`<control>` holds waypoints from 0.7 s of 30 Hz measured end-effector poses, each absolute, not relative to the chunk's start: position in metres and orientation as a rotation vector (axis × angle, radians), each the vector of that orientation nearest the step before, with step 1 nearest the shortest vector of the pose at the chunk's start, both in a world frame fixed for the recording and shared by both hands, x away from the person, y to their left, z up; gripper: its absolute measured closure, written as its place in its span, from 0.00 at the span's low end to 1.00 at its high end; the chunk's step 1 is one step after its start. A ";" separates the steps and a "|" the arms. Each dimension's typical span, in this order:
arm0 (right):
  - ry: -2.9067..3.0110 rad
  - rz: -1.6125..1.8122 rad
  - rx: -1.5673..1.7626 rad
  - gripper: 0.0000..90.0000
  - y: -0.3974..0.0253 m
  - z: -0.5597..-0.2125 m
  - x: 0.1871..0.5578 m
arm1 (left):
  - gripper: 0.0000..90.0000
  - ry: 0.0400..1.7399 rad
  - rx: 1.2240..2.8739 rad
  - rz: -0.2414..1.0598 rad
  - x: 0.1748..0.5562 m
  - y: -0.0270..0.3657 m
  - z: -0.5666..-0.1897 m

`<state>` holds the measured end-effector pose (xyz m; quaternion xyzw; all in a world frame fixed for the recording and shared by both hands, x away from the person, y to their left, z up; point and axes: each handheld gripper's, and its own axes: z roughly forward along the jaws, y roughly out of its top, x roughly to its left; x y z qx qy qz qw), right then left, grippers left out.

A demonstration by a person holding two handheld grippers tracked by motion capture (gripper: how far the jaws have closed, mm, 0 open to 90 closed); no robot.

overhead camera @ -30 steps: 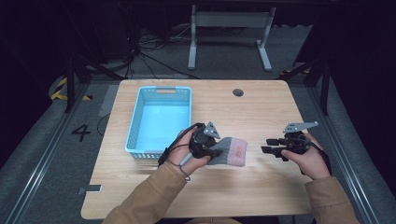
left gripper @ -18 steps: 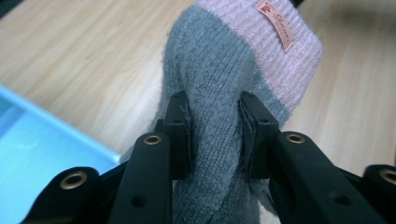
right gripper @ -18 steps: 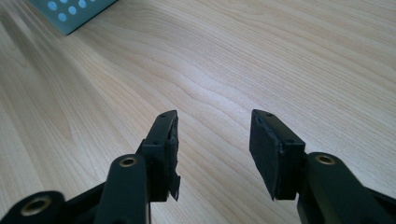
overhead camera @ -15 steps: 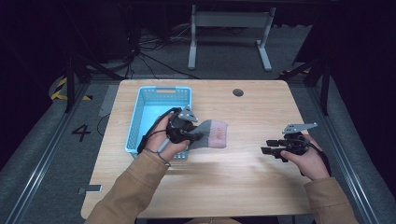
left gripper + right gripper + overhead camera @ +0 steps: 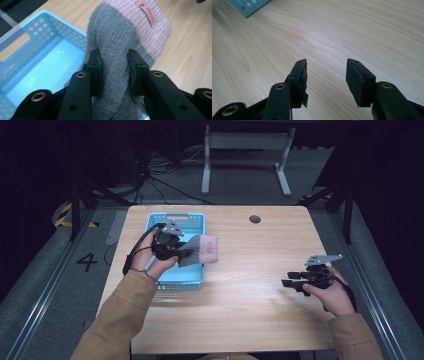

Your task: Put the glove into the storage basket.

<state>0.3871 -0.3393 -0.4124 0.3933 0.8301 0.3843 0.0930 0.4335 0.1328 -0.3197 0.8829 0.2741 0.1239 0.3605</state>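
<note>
- Two pads of the right gripper (image 5: 325, 75) are held spread, empty, over bare table (image 5: 240, 310).
- Sock (image 5: 120, 50) is pinched at its grey end by the left gripper (image 5: 113, 72).
- Sock's long axis is pointed away; pink cuff overhangs the basket (image 5: 37, 50) rim, basket lying to the gripper view's left.

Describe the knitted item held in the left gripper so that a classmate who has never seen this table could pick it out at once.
Start at the wooden table and find the light blue perforated basket on its left half. At the basket's right rim, the left gripper pinches a sock. It is grey with a pink cuff bearing a small label, the one soft thing here.
</note>
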 end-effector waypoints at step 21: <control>2.438 1.138 1.217 0.57 -0.348 -0.415 0.376 | 0.76 0.831 2.305 0.344 0.483 0.163 -0.352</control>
